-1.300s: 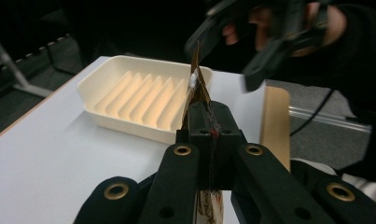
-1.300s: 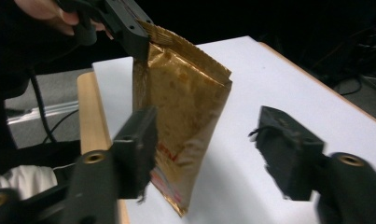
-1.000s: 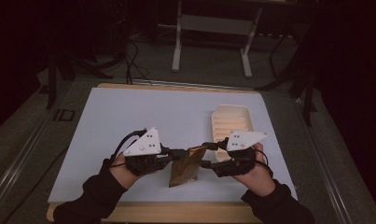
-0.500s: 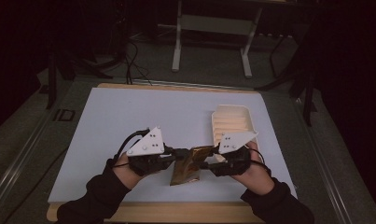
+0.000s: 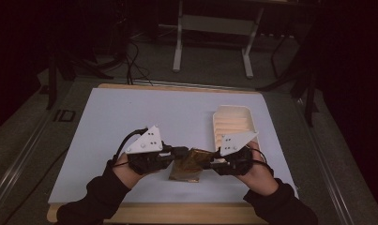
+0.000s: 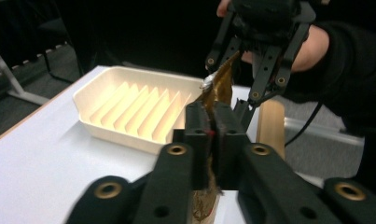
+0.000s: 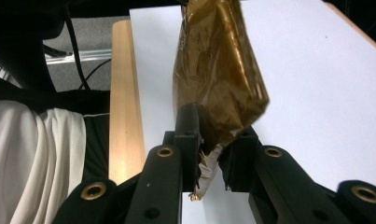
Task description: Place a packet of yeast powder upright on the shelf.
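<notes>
The left gripper (image 6: 212,140) has its jaws pressed together on one edge of a brown-gold foil packet (image 5: 189,164), the crinkled film squeezed flat between the two black pads in the left gripper view. The right gripper (image 7: 213,154) has its jaws pinching the opposite end, where a torn pale strip of the seal sticks out below the pads in the right gripper view. Seen from the high view, the packet hangs between the two grippers near the front of the white tabletop (image 5: 130,117), its upper part lifted and its lower edge apparently touching or just above the surface; which of the two cannot be told. Its long axis runs roughly from one gripper to the other, left to right across the person's front, so the two grips face each other along that line. Neither hand is clearly nearer: both hold it at once, the left hand (image 5: 125,168) and right hand (image 5: 257,171) about level with each other. Just beyond the right gripper sits a cream ribbed tray (image 5: 236,124), empty as far as its grooves show. Judging from the opposed grips and the frayed seal, the coming move is probably a pull apart along the packet's axis to open it, with the tray as the likely place for the contents.
</notes>
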{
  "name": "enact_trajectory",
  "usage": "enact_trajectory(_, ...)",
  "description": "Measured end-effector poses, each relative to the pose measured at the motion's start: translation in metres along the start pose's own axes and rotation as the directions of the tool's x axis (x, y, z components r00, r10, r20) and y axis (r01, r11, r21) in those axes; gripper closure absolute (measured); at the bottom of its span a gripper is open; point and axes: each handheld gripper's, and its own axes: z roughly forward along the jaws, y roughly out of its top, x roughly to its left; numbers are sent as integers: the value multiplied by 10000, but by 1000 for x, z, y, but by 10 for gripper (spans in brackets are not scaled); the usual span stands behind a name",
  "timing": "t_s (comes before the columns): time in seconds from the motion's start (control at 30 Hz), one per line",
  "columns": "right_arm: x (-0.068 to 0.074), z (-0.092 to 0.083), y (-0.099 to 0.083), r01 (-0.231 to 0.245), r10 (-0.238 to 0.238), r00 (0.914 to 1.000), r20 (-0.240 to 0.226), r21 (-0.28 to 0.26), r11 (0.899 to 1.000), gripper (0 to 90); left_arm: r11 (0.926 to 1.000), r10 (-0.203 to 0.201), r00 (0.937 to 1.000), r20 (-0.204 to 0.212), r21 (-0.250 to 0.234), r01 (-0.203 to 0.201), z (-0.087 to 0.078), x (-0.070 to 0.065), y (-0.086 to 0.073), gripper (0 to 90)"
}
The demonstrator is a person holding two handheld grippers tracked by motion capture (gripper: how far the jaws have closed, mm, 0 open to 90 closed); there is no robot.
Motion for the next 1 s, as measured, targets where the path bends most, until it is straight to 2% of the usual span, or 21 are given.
enact_trajectory(0.13, -2, -6, 2, 49, -48, 9997, 221, -40, 10000, 793, 9964, -475, 9988, 67, -696, 479, -7, 5, -2, 738)
enact_trajectory(0.2, -4, -11, 4, 104, -99, 9993, 348, -146, 9998, 794, 9928, -654, 9979, 0, -1007, 650, -11, 7, -3, 610)
enact_trajectory(0.23, -5, -14, 5, 114, -108, 9993, 354, -188, 9998, 794, 9906, -738, 9973, -19, -1154, 731, -13, 8, -4, 605)
enact_trajectory(0.33, -10, -24, 8, 148, -128, 9987, 491, -411, 9990, 796, 9840, -997, 9949, -123, -1499, 967, -15, 10, -8, 428)
enact_trajectory(0.43, -14, -33, 12, 171, -126, 9965, 829, -538, 9984, 797, 9789, -688, 9965, -471, -1961, 584, -14, 9, -13, 236)
enact_trajectory(0.47, -16, -36, 13, 136, -81, 9961, 881, -614, 9980, 798, 9758, -821, 9956, -452, -2069, 711, -12, 9, -15, 204)
enact_trajectory(0.5, -19, -40, 15, 114, -52, 9958, 914, -672, 9977, 798, 9745, -948, 9951, -274, -2069, 871, -10, 10, -16, 179)
enact_trajectory(0.53, -21, -43, 16, 97, -28, 9955, 945, -726, 9973, 798, 9760, -977, 9948, -276, -1980, 903, -8, 10, -18, 137)
enact_trajectory(0.57, -23, -46, 18, 101, -20, 9948, 1023, -791, 9968, 798, 9785, -980, 9940, -476, -1866, 875, -6, 9, -20, 101)
enact_trajectory(0.63, -27, -54, 21, 243, -131, 9912, 1317, -832, 9962, 798, 9787, -1066, 9919, -694, -1834, 924, -3, 9, -23, 23)
enact_trajectory(0.73, -35, -65, 23, 209, -50, 9862, 1654, -948, 9953, 799, 9765, -1167, 9887, -938, -1923, 970, -4, 11, -28, 15)
enact_trajectory(0.83, -45, -77, 20, 135, 86, 9796, 2007, -1087, 9940, 799, 9673, -1241, 9876, -958, -2337, 989, -9, 15, -36, 15)
enact_trajectory(0.87, -45, -77, 20, 135, 86, 9796, 2007, -1087, 9940, 799, 9673, -1241, 9876, -958, -2337, 989, -9, 15, -36, 15)
enact_trajectory(0.9, -48, -80, 18, 132, 108, 9768, 2139, -1106, 9938, 800, 9631, -1342, 9872, -861, -2459, 1094, -11, 19, -40, 15)
enact_trajectory(0.93, -52, -85, 16, 145, 112, 9724, 2329, -1082, 9940, 800, 9620, -1522, 9851, -803, -2408, 1290, -12, 22, -44, 15)
enact_trajectory(1.0, -58, -91, 12, 163, 116, 9664, 2570, -1061, 9942, 800, 9631, -1740, 9820, -741, -2205, 1540, -13, 27, -52, 15)
